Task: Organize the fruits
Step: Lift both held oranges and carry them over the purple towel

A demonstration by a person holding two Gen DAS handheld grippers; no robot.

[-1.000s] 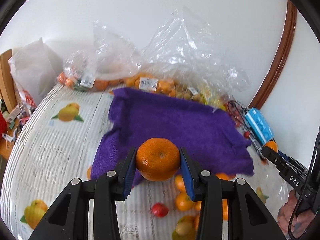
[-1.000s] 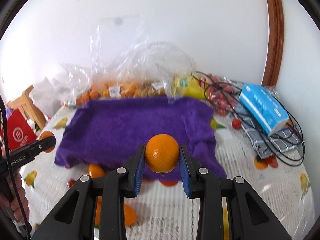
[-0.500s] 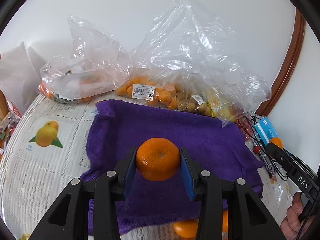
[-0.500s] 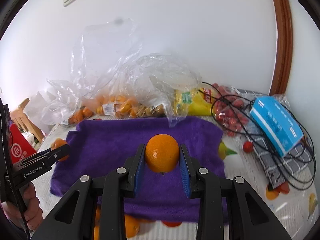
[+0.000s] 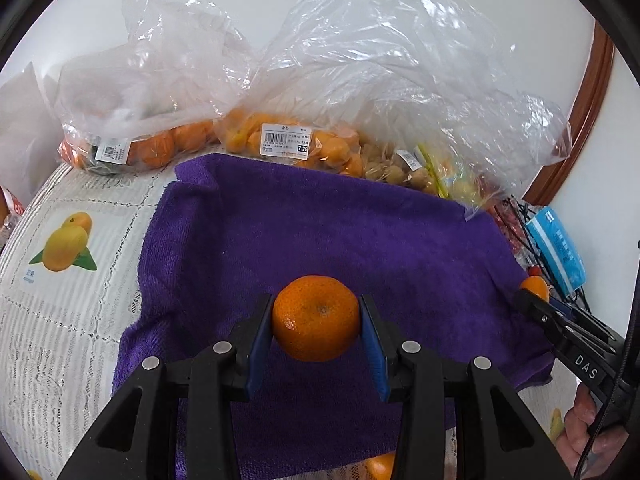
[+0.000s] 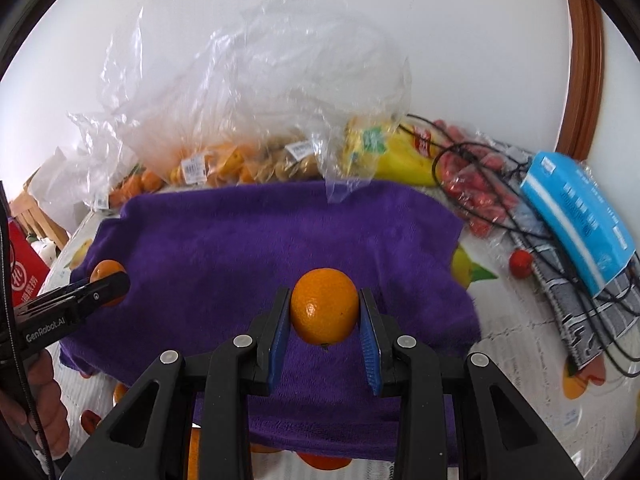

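A: What is nearest in the left wrist view?

B: The left gripper [image 5: 316,330], its blue-padded fingers [image 5: 258,340] pinching a mandarin [image 5: 316,322] from both sides, above the near part of the purple towel [image 5: 320,232].

A: And the right?

B: The same picture. The right gripper [image 6: 325,320] has its fingers [image 6: 368,344] clamped on an orange [image 6: 324,306], also over the purple towel [image 6: 240,248]. Each gripper shows at the edge of the other's view, fruit in its tip.

A: What lies around the towel?

B: It is spread on the table [image 5: 60,304], which wears a white cloth printed with fruit. Loose oranges peek out from under the towel's near edge in the right wrist view.

A: Farther back?

B: Clear plastic bags [image 5: 360,80] along the wall, holding small orange fruit with price labels. To the right, a bunch of bananas [image 6: 396,156], a bag of red fruit [image 6: 476,188], black cables [image 6: 540,240], and a blue tissue pack [image 6: 576,216].
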